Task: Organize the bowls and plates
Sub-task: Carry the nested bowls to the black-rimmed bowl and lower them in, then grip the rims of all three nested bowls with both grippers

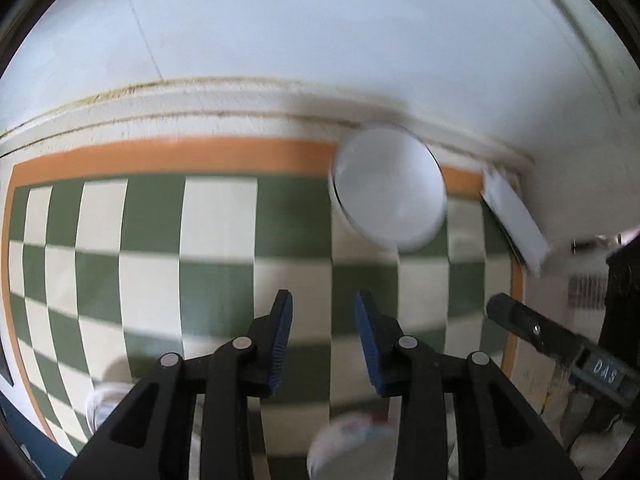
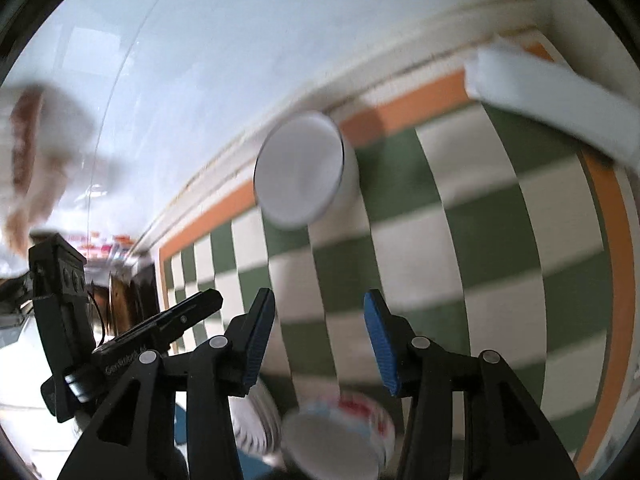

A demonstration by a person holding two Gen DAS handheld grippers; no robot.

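Observation:
A white bowl sits at the far edge of the green-and-cream checkered mat, near the wall. In the right wrist view the same bowl is ahead and left of centre. My left gripper is open and empty above the mat, well short of the bowl. My right gripper is open and empty too. A patterned bowl with red and blue marks lies just below the right fingers; it also shows blurred in the left wrist view. Another patterned dish sits beside it.
A white rectangular block lies at the mat's far right corner; it also shows in the right wrist view. The white wall rises behind the mat. The other gripper's body is at the right.

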